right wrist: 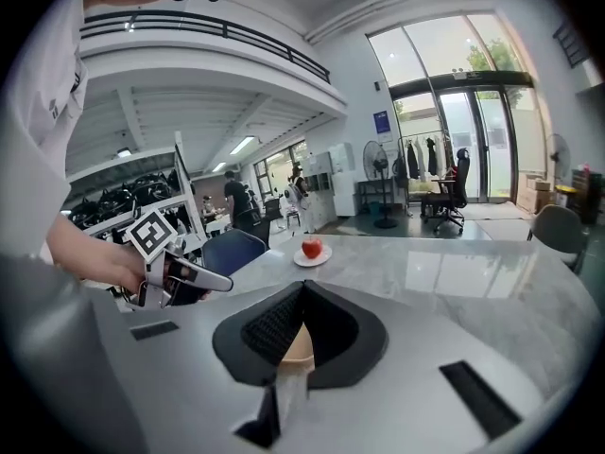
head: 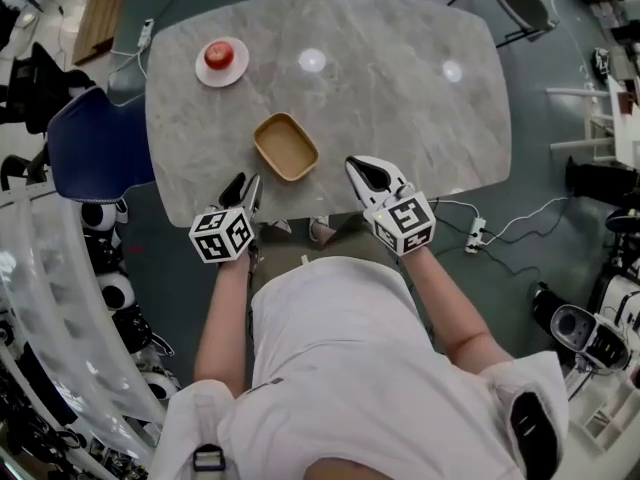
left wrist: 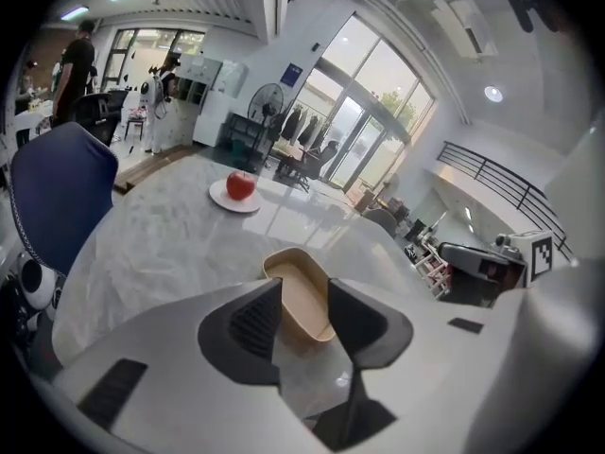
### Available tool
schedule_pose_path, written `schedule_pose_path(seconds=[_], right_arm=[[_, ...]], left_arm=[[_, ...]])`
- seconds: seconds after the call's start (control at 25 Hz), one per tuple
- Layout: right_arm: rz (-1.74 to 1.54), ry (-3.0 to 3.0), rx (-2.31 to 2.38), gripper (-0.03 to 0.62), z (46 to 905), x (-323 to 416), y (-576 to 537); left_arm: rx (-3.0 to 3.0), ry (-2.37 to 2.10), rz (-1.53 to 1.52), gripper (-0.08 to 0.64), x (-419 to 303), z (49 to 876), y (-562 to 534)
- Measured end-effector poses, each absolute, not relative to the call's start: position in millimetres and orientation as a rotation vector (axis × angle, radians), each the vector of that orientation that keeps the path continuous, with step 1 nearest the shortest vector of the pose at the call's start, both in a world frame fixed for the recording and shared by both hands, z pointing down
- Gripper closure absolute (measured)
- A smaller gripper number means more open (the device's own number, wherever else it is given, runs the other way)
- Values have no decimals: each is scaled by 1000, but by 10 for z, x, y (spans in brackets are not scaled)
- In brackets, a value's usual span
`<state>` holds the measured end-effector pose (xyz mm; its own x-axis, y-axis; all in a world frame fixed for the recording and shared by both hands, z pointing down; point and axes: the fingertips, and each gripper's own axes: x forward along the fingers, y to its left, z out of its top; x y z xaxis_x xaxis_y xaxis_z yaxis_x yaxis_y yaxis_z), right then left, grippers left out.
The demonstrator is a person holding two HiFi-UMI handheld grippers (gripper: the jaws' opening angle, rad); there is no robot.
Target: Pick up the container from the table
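The person stands at the near edge of the marble table (head: pixel 400 118), both forearms stretched forward and bare below white sleeves. The left forearm (head: pixel 220 313) runs almost straight ahead. The right forearm (head: pixel 448 303) angles in from the right. Each hand grips its tool from behind, and both tools tilt down toward the tabletop.

Each tool carries a marker cube. The left cube (head: pixel 222 235) and the right cube (head: pixel 404 223) show black-and-white square patterns – codes, not legible words. A blue sign by the far glass doors is too small to read.

The left gripper (head: pixel 243 190) hangs over the table's near edge with its jaws apart. Its own view shows bare tabletop between the ribbed pads (left wrist: pixel 257 318) and nothing touching them. The right gripper (head: pixel 366 173) has its jaws together at the tips, clamped on nothing.

The tan container (head: pixel 286 146) sits empty on the table, just beyond and between the two grippers – near both, touching neither. In the left gripper view it lies straight ahead past the open jaws.

Farther off to the left, a red apple (head: pixel 219 55) rests on a small white plate (head: pixel 204 74). A blue chair (head: pixel 95 143) stands at the table's left side.
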<state>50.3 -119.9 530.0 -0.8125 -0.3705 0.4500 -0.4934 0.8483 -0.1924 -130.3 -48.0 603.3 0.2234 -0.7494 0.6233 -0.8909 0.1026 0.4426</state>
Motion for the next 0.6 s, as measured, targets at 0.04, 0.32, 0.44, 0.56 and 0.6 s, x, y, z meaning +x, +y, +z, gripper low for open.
schedule_pose_path(seconds=[0.04, 0.32, 0.44, 0.56, 0.6], right_arm=[[434, -2612, 665, 583, 5325, 502, -1204], [506, -2508, 836, 583, 5466, 604, -1250], [541, -2472, 928, 583, 5497, 741, -1213], [566, -2433, 1006, 583, 5518, 880, -1167], [570, -2419, 1028, 583, 5524, 920, -1153]], left_arm=[[1668, -1533, 226, 417, -1312, 6100, -512], [1660, -1407, 300, 411, -1317, 6536, -762], [1656, -1377, 321, 405, -1271, 6692, -800], [1645, -1372, 355, 394, -1261, 6820, -850], [1642, -1370, 369, 390, -1262, 6862, -869]])
